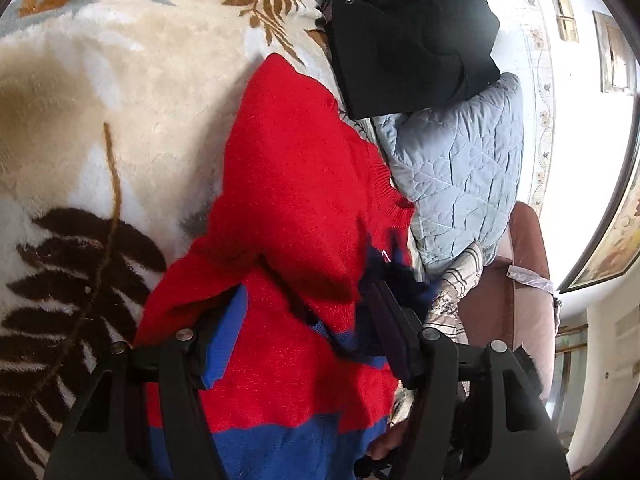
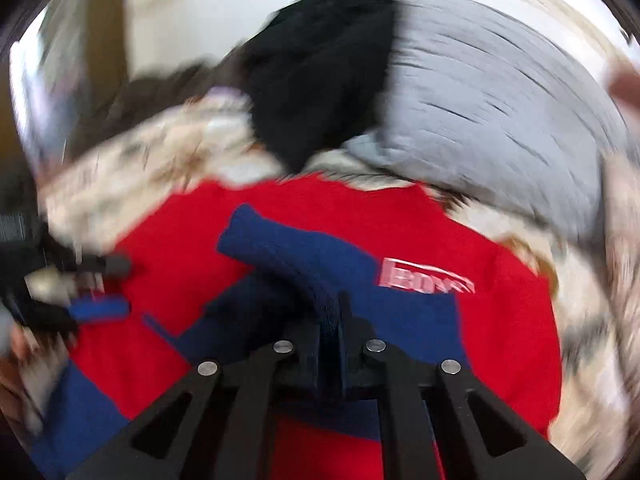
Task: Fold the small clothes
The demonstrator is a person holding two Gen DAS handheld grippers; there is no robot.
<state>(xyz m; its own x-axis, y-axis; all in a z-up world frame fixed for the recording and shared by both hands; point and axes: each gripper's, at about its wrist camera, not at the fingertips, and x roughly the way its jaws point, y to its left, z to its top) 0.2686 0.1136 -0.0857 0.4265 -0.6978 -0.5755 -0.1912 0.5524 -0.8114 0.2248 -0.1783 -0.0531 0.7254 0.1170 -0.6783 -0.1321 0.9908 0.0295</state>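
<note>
- Sweater (image 1: pixel 288 184) in red knit with blue bands lies on the bed, on a plush leaf-patterned blanket (image 1: pixel 120 120); in the left wrist view we see its long axis run from the bottom edge up toward the black garment (image 1: pixel 408 32).
- Its blue hem (image 1: pixel 280 440) sits nearest the left claw, and one blue cuff (image 1: pixel 228 340) lies beside that claw's left finger.
- Our left claw (image 1: pixel 304 344) is spread, with the sweater's red body between its fingers; we cannot tell whether the pads touch the knit.
- Our right claw (image 2: pixel 330 320) is pressed together, pinching a dark blue ribbed sleeve (image 2: pixel 304 256) that lies across the red front near a pale logo (image 2: pixel 424 278).
- A quilted grey-blue pillow (image 1: pixel 460 176) lies just beside the sweater's upper edge, its stitching in diamond shapes.
- The right wrist view is blurred throughout.
</note>
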